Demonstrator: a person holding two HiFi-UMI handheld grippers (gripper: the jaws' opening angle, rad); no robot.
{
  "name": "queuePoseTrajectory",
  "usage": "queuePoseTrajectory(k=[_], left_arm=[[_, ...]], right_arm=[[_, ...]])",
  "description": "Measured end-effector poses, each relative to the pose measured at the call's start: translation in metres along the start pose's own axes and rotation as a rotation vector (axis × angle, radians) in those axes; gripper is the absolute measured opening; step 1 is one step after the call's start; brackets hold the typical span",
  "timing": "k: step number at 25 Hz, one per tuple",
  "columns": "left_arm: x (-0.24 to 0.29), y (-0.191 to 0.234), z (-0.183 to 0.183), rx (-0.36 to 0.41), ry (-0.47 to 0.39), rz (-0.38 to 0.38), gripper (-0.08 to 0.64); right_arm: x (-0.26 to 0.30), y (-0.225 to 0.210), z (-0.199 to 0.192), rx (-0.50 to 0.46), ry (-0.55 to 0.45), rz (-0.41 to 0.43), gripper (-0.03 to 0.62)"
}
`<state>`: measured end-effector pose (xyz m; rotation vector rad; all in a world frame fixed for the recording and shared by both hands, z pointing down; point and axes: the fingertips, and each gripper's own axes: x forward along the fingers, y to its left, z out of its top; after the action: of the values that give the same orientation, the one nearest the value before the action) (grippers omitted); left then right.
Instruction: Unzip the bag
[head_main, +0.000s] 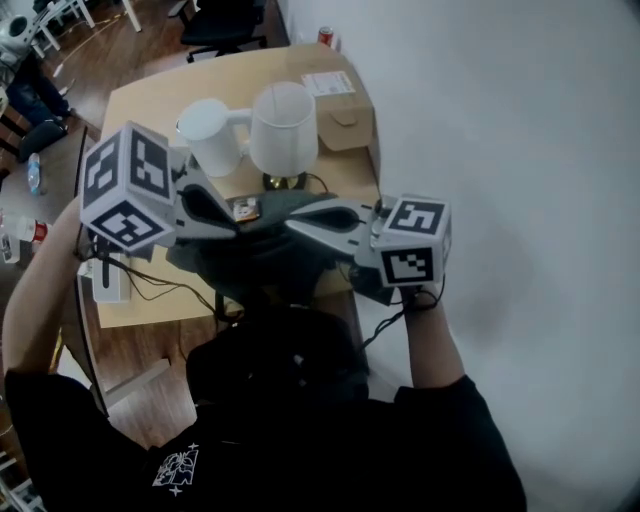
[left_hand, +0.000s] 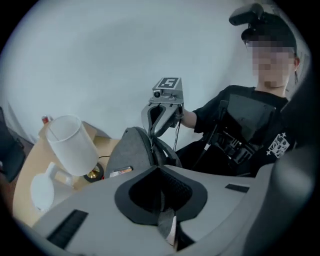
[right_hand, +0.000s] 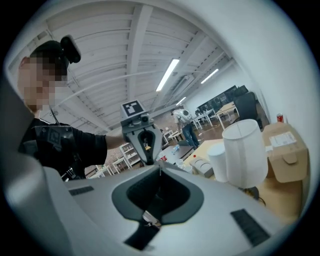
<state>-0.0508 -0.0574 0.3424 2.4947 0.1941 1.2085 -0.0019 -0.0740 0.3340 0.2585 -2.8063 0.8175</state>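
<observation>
Opposite the right gripper (head_main: 296, 226), clenched on the grey bag (head_main: 262, 262), pinches a grey tab (left_hand: 168, 229) in the left gripper (head_main: 236, 222), zip (left_hand: 151, 147) lying lengthwise between them.

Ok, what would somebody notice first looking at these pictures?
A dark grey bag is held up mid-frame in the head view, between the left gripper and the right gripper, both shut on it. Behind it, on the wooden table, stand a white lampshade and a white jug.
</observation>
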Motion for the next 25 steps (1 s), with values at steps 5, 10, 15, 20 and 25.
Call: queuePoseTrajectory(k=[5, 10, 15, 20, 25], left_arm=[[-0.003, 0.002, -0.009, -0.136, -0.233, 0.317, 0.006], [0.000, 0.003, -0.012, -0.184, -0.429, 0.439, 0.006], [0.000, 0.002, -0.015, -0.223, -0.518, 0.463, 0.006], [-0.010, 0.003, -0.014, -0.247, -0.596, 0.525, 0.006], [-0.025, 0.013, -0.012, -0.381, -0.799, 0.464, 0.006]], right_arm=[[0.007, 0.004, 0.000, -0.107, 0.098, -0.062, 0.009], [0.014, 0.006, -0.007, -0.215, 0.185, -0.104, 0.011], [0.020, 0.008, -0.013, -0.264, 0.227, -0.132, 0.025], [0.023, 0.007, -0.004, -0.287, 0.196, -0.181, 0.012], [0.014, -0.004, 0.014, -0.105, 0.005, -0.149, 0.011]])
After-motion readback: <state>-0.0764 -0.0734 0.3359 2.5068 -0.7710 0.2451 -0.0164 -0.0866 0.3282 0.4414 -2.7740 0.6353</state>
